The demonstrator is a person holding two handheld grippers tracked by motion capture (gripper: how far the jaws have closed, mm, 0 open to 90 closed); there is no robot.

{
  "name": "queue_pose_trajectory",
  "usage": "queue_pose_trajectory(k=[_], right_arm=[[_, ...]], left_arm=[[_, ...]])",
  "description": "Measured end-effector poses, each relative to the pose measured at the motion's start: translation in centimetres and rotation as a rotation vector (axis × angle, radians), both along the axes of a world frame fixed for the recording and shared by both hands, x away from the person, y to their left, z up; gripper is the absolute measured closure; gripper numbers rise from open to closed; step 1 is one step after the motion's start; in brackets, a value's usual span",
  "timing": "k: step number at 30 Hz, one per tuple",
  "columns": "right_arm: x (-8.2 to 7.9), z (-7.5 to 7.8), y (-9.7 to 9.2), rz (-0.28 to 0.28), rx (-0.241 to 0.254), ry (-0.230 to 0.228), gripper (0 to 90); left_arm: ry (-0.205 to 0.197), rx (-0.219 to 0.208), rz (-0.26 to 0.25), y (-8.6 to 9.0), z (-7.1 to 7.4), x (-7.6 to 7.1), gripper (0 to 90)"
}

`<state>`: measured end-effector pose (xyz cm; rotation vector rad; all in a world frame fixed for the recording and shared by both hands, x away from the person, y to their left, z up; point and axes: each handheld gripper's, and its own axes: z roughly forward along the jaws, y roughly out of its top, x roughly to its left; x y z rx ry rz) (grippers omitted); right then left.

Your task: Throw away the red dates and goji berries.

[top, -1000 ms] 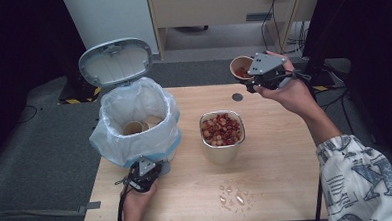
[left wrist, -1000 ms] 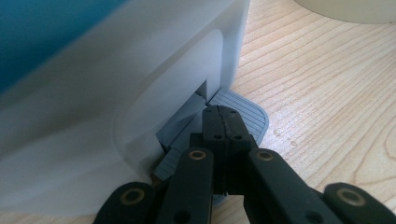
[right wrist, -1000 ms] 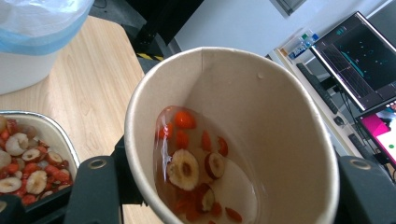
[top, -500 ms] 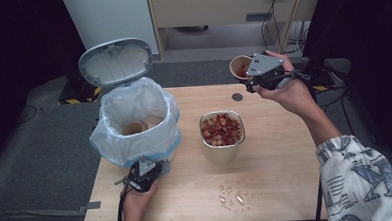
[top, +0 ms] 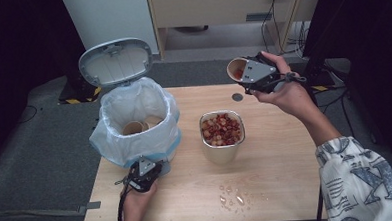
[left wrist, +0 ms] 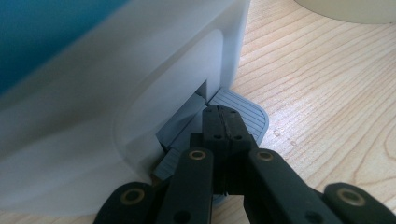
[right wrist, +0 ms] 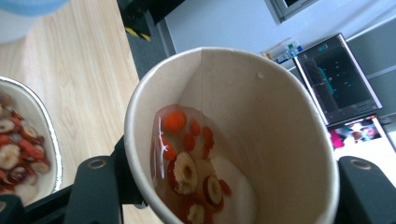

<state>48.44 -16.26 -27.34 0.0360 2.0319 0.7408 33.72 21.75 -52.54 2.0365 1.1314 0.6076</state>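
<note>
A white pedal bin lined with a pale bag stands at the table's left, its lid raised. My left gripper sits at the bin's foot, jaws shut, with its fingertips resting on top of the grey pedal. My right gripper hovers over the far right of the table, shut on a paper cup. The cup is tilted and holds liquid with red and pale fruit slices. A metal container full of red fruit bits stands in the middle.
Empty paper cups lie inside the bin. A small dark disc lies on the wooden table near the far edge. Wet drops mark the wood near the front edge. Shelving and cables stand beyond the table.
</note>
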Motion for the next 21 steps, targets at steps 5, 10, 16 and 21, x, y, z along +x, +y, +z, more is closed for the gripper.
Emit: queue_pose_trajectory(k=[5, 10, 16, 21], right_arm=[[-0.15, 0.00, 0.43, 0.007, -0.018, -0.015, 36.9], [-0.14, -0.02, 0.64, 0.012, -0.027, -0.020, 36.9], [0.06, -0.24, 0.50, 0.009, -0.031, -0.015, 37.0], [0.03, -0.25, 0.20, 0.003, -0.031, -0.019, 37.0]], left_arm=[[-0.001, 0.001, 0.000, -0.01, 0.00, 0.00, 89.2], [0.000, 0.000, 0.000, 0.00, 0.00, 0.00, 89.2], [0.001, -0.001, 0.000, 0.02, 0.00, 0.00, 89.2], [0.001, -0.003, 0.000, 0.02, 0.00, 0.01, 89.2]])
